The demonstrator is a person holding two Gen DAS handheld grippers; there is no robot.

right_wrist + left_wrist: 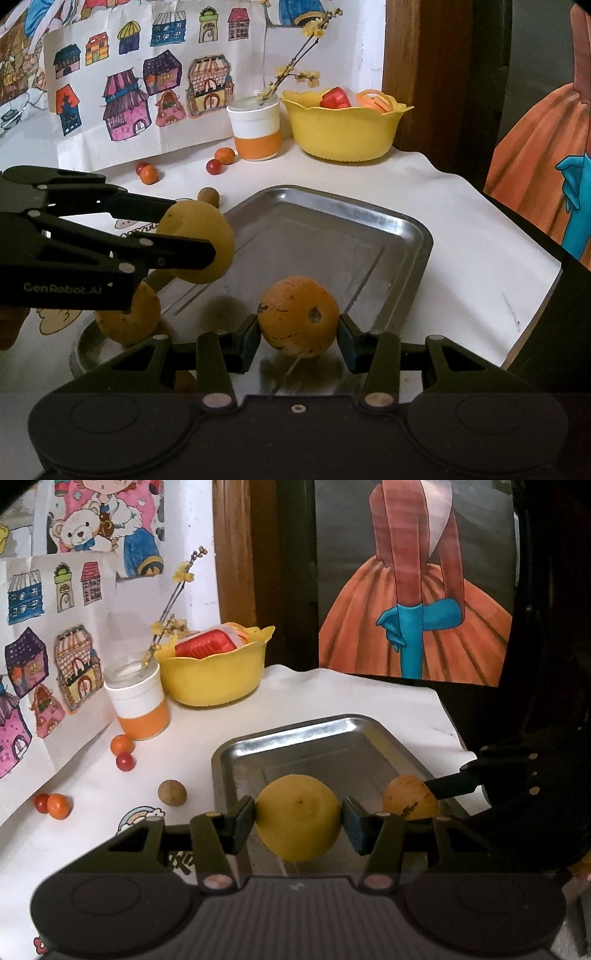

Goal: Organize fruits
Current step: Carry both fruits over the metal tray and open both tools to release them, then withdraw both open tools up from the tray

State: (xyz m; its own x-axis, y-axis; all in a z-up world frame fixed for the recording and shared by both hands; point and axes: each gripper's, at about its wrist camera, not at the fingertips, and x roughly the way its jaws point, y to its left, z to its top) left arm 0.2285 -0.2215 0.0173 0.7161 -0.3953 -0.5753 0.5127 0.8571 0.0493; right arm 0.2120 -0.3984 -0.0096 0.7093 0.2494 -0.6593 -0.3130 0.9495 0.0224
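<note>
Grasping round fruit, a yellow fruit (298,816) is pinched by the left gripper (298,818) and an orange fruit (297,316) by the right gripper (297,325); once released beneath the fingers, both could roll off the shallow metal tray (402,225).

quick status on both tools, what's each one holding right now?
Left tool: shut on the yellow fruit, over the metal tray.
Right tool: shut on the orange fruit, over the same tray.

Light on my workspace is dim and warm. The metal tray (373,734) shows soft glare along its rim. Fisheye edges curve and vignette black; detail is slightly soft.
</note>
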